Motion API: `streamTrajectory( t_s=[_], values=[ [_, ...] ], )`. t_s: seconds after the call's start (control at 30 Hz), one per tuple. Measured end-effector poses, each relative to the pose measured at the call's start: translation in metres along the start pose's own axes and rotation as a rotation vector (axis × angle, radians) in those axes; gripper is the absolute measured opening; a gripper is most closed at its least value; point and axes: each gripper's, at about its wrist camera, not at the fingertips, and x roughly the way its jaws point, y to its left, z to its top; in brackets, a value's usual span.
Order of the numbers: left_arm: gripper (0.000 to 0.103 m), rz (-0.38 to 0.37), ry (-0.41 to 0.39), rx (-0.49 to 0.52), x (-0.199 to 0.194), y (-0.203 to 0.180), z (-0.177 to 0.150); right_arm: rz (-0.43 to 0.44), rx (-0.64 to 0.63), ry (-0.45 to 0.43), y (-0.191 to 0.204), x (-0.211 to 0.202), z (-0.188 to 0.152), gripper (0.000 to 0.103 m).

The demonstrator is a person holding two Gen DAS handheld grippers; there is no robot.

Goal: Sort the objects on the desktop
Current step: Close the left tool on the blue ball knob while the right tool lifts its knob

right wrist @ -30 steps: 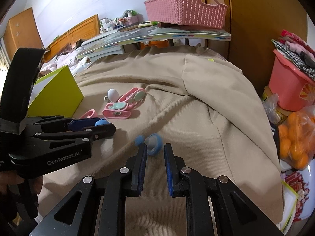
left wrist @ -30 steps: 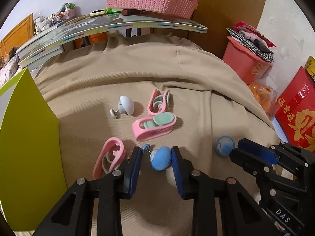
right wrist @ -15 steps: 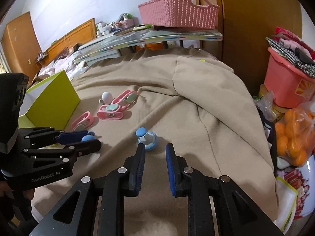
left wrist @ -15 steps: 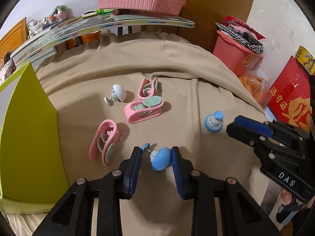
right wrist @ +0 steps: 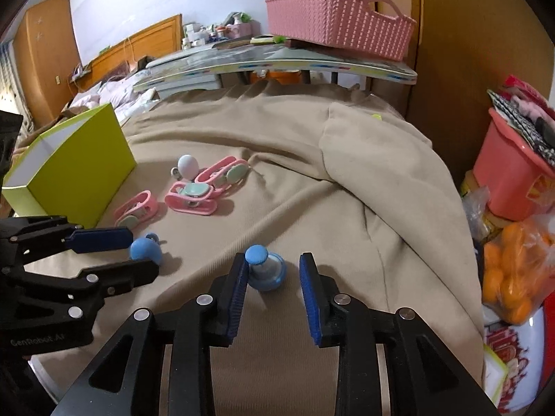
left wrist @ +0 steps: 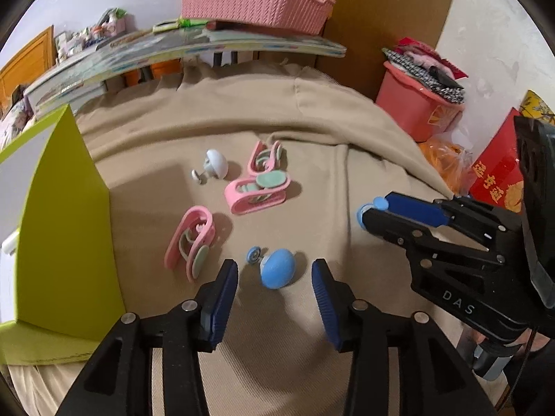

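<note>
A: Where is the left gripper (left wrist: 274,286)?

B: Low over the tan cloth (left wrist: 312,131), jaws spread wide. A blue knob (left wrist: 277,268) lies on its side between the fingers, touching neither. Its thin stem ends in a small disc that points up and to the left.

A: And the right gripper (right wrist: 273,289)?

B: Also spread apart. A second blue knob, the right knob (right wrist: 266,270), stands on its wide base between the fingers with its small round cap upward. The cap is just beside the left pad; whether they touch I cannot tell. The right pad is clear of it.

A: Do the two see each other?

B: Yes. In the left wrist view the right gripper comes in from the right edge, and its near finger hides most of the right knob, so only the cap and a sliver of the base show. In the right wrist view the left gripper comes in from the left, with the blue knob between its fingertips.

A: What else is on the cloth?

B: A white knob (left wrist: 215,164) on its side farther back, two pink clips (left wrist: 258,187) lying together just beside it, and a third clip (left wrist: 192,239) nearer the left gripper. A green box (left wrist: 66,228) stands open at the cloth's left edge. A pink basket (right wrist: 338,22) sits on a board behind the cloth
</note>
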Motion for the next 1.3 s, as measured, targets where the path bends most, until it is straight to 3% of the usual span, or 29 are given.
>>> streamTrajectory(
  t_s=[0.67,0.9,1.1,1.3],
  values=[
    [0.045,0.038,0.047,-0.091,0.011,0.001,0.007,-0.007,0.019,0.035,0.003,0.007,0.000,0.027],
    [0.045,0.056,0.057,-0.075,0.012,-0.001,0.006,-0.013,0.031,0.032,0.003,0.007,0.001,0.027],
    [0.023,0.060,0.055,-0.076,0.011,0.001,0.007,-0.011,0.040,0.032,0.002,0.005,-0.001,0.027],
    [0.023,0.038,0.053,-0.070,0.009,0.002,0.004,-0.008,0.050,0.024,0.003,0.000,-0.002,0.027]
  ],
)
